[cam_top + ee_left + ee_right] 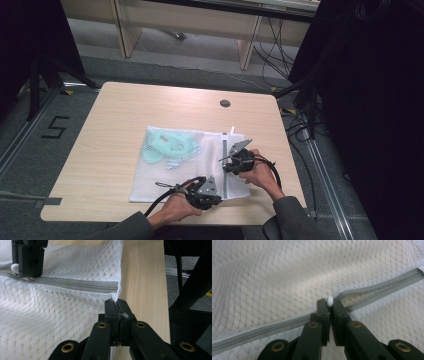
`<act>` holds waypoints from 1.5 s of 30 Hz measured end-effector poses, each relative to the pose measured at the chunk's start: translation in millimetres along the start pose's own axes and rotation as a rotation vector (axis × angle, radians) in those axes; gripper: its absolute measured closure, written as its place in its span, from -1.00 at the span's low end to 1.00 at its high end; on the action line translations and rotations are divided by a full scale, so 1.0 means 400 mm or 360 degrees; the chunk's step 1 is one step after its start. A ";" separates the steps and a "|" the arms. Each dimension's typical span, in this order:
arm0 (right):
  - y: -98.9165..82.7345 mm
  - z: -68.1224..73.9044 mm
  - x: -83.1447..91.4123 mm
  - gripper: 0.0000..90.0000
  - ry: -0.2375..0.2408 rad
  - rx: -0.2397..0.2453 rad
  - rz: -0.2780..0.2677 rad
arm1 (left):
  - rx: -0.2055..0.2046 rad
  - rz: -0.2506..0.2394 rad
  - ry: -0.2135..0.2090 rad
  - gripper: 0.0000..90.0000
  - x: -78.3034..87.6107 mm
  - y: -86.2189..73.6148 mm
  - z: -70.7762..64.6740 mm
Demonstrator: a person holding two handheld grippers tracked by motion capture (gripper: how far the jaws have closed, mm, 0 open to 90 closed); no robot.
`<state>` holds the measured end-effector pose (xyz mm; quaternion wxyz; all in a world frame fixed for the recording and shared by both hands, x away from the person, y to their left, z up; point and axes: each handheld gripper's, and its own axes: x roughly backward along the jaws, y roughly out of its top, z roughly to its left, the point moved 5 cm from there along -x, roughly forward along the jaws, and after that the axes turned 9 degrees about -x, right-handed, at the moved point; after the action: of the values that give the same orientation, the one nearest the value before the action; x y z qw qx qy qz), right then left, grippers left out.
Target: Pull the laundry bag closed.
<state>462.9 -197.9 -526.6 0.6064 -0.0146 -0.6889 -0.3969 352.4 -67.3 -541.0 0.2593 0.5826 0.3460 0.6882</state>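
Zipper (75,285) work, both my grippers clamped tight.
Right gripper (329,302) pinches the white pull (329,300); left gripper (116,302) grips the mesh bag (50,322) corner. Zipper runs diagonally; the green contents (167,145) blur.

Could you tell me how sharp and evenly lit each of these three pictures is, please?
High view: soft, dark at both sides, table evenly lit. Left gripper view: mesh bag crisp, jaws near the lens blurred. Right gripper view: white zip pull sharp, mesh brightly lit and washed out.

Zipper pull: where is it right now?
The white zipper pull is pinched in the right gripper, partway along the grey zipper on the mesh bag.
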 end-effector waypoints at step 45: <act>0.035 -0.052 -0.022 0.92 -0.0004 -0.0065 -0.0042 | 0.0012 0.0020 -0.0005 0.96 0.011 -0.005 -0.008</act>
<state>489.5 -196.1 -527.6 0.5999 -0.0185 -0.6814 -0.4188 348.4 -63.5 -540.0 0.2532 0.5867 0.3445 0.6877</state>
